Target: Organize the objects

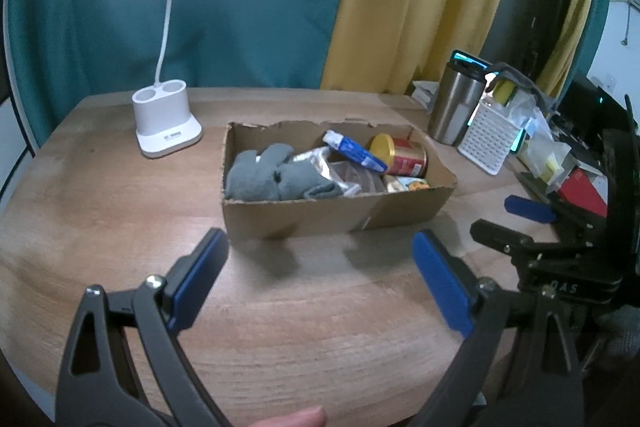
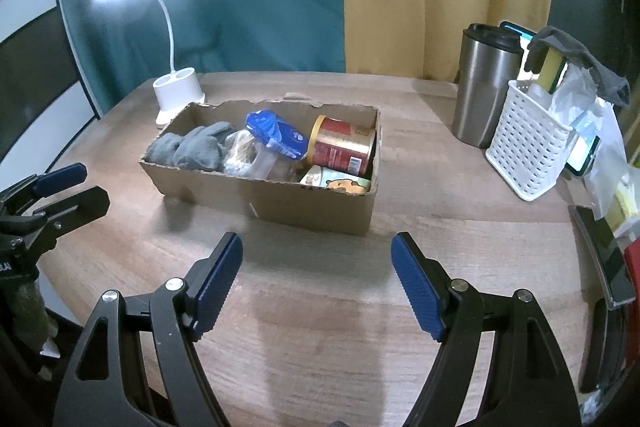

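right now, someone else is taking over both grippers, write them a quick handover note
Left gripper: open, empty, hovering over the table in front of the cardboard box.
Right gripper: open, empty, also short of the box.
In the box: grey socks, a blue-lidded container, a red and gold can on its side, a snack packet.
Off to the right: steel tumbler and white basket, with a dark sock draped over its contents.
Done: the box looks packed. Left: possibly that dark sock; the pictures don't settle it.

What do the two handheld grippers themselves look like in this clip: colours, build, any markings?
Both the left gripper and right gripper have black plastic frames with triangular cut-outs, silver screws at the joints and ribbed blue pads. The right gripper's body bears pale lettering, too blurred to read.
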`<act>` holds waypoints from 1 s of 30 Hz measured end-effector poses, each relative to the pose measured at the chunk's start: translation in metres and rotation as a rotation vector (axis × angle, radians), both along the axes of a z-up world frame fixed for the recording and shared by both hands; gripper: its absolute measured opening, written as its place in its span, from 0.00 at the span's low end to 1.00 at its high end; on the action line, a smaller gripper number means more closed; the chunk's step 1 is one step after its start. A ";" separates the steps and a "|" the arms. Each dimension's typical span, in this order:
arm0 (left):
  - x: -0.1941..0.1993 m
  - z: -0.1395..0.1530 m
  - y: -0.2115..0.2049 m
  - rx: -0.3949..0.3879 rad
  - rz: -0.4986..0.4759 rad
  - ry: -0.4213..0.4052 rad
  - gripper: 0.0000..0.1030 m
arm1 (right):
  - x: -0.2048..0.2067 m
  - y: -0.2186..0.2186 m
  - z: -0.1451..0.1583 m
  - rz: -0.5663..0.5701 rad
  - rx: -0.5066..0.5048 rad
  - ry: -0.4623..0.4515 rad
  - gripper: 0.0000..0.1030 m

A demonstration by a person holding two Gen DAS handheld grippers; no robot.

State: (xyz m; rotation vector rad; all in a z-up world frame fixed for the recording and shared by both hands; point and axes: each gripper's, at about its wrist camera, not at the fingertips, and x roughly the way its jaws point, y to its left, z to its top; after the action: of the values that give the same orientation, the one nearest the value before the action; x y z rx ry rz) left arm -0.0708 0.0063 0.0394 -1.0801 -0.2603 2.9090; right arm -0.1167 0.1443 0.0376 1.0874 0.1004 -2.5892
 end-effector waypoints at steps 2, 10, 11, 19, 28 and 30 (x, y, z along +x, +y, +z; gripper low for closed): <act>0.001 0.000 0.001 -0.002 -0.002 0.002 0.92 | 0.001 0.000 0.000 0.002 -0.001 -0.001 0.77; 0.003 0.001 0.001 -0.006 -0.005 0.004 0.92 | 0.004 0.000 0.002 0.004 -0.007 0.003 0.77; 0.003 0.001 0.001 -0.006 -0.006 0.004 0.92 | 0.005 0.000 0.002 0.005 -0.006 0.003 0.77; 0.002 0.000 0.001 -0.007 -0.007 -0.001 0.92 | 0.004 0.000 0.003 0.009 -0.010 0.004 0.77; 0.001 0.000 0.002 -0.010 -0.015 -0.001 0.92 | 0.005 -0.001 0.002 0.004 -0.008 0.001 0.77; 0.000 0.000 0.002 -0.010 -0.015 -0.001 0.92 | 0.004 -0.001 0.002 0.002 -0.008 -0.002 0.77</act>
State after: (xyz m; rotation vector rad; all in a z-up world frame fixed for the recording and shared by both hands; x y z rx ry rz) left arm -0.0707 0.0088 0.0391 -1.0797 -0.2366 2.8998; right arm -0.1124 0.1435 0.0398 1.0863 0.0910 -2.5851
